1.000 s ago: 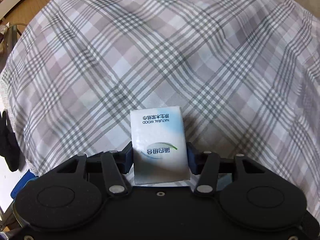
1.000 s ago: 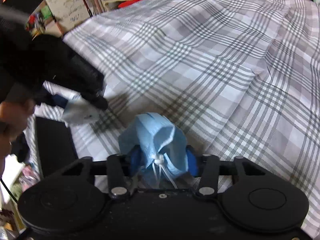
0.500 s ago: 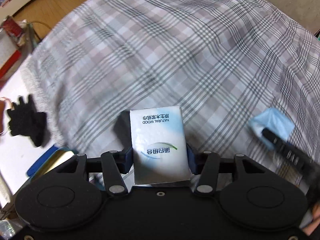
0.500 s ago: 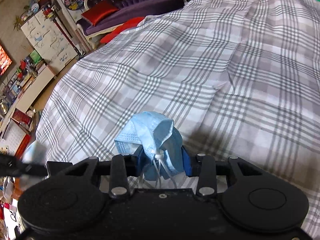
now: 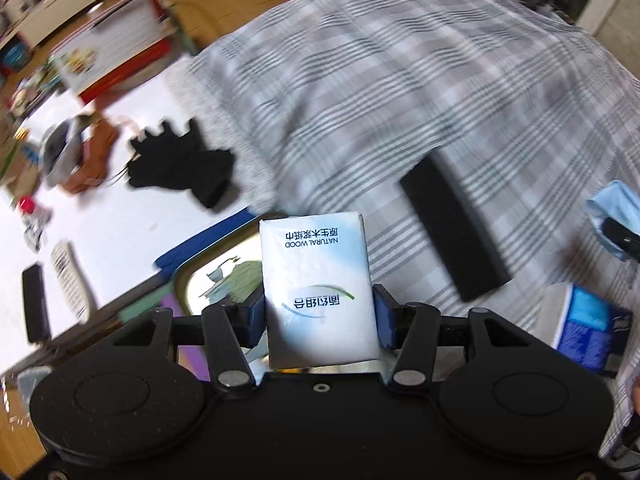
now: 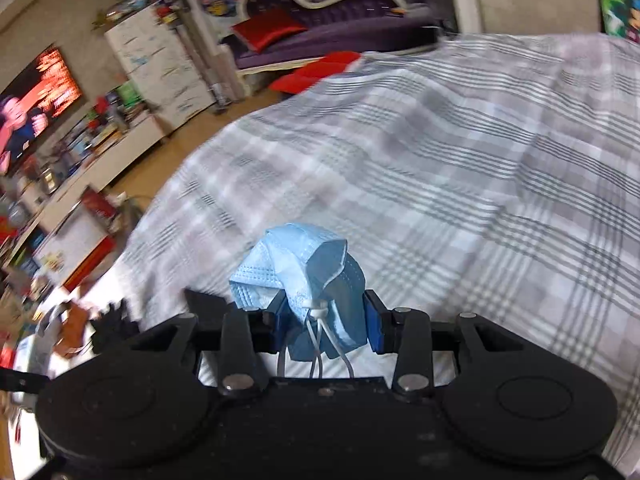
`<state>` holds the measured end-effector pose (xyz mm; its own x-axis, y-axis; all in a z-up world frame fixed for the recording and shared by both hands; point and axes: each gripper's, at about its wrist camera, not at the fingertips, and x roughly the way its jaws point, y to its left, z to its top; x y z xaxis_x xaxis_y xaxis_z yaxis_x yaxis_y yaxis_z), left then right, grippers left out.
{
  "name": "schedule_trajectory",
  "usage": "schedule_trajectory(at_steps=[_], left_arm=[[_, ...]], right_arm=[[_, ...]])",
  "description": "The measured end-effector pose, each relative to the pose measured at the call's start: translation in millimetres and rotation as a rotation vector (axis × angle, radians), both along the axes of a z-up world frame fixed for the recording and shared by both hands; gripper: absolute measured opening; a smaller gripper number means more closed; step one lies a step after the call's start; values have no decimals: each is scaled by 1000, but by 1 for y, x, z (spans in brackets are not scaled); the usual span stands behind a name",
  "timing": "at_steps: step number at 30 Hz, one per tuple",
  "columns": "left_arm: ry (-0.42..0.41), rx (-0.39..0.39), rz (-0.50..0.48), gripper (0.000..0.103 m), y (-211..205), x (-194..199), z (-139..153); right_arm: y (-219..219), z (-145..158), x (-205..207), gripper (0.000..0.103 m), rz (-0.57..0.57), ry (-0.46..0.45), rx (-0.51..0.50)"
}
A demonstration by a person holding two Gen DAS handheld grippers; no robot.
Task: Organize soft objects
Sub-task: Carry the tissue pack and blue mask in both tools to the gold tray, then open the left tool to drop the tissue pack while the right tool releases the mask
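The left gripper (image 5: 318, 314) squeezes a white tissue pack (image 5: 318, 288) between its blue pads. The right gripper (image 6: 326, 322) pinches a crumpled blue face mask (image 6: 308, 276), its white strings hanging down.

Only the left camera shows the things near the checked blanket (image 5: 400, 100): a black glove (image 5: 180, 164) on the white table (image 5: 120, 232) just beside the blanket's edge, a black block (image 5: 454, 232) lying on the blanket, and a shiny tray (image 5: 218, 276) under the pack.

Only the right camera shows the room past the blanket: a purple sofa (image 6: 340, 28) and a glowing TV (image 6: 36, 100).
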<state>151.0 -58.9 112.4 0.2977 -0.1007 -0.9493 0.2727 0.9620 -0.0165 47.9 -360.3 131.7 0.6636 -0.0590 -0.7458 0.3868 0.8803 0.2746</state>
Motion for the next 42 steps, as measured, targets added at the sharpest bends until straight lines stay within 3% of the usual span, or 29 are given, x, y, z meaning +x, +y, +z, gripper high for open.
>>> schedule_trajectory(at_steps=[9, 19, 34, 42], left_arm=[[51, 30, 104, 51, 67, -15, -40], [80, -41, 170, 51, 109, -7, -68], [155, -57, 283, 51, 126, 48, -124], [195, -57, 221, 51, 108, 49, -137]], right_arm=[[109, 21, -13, 38, 276, 29, 12], [208, 5, -23, 38, 474, 146, -23], [266, -32, -21, 38, 533, 295, -40], [266, -48, -15, 38, 523, 341, -38]])
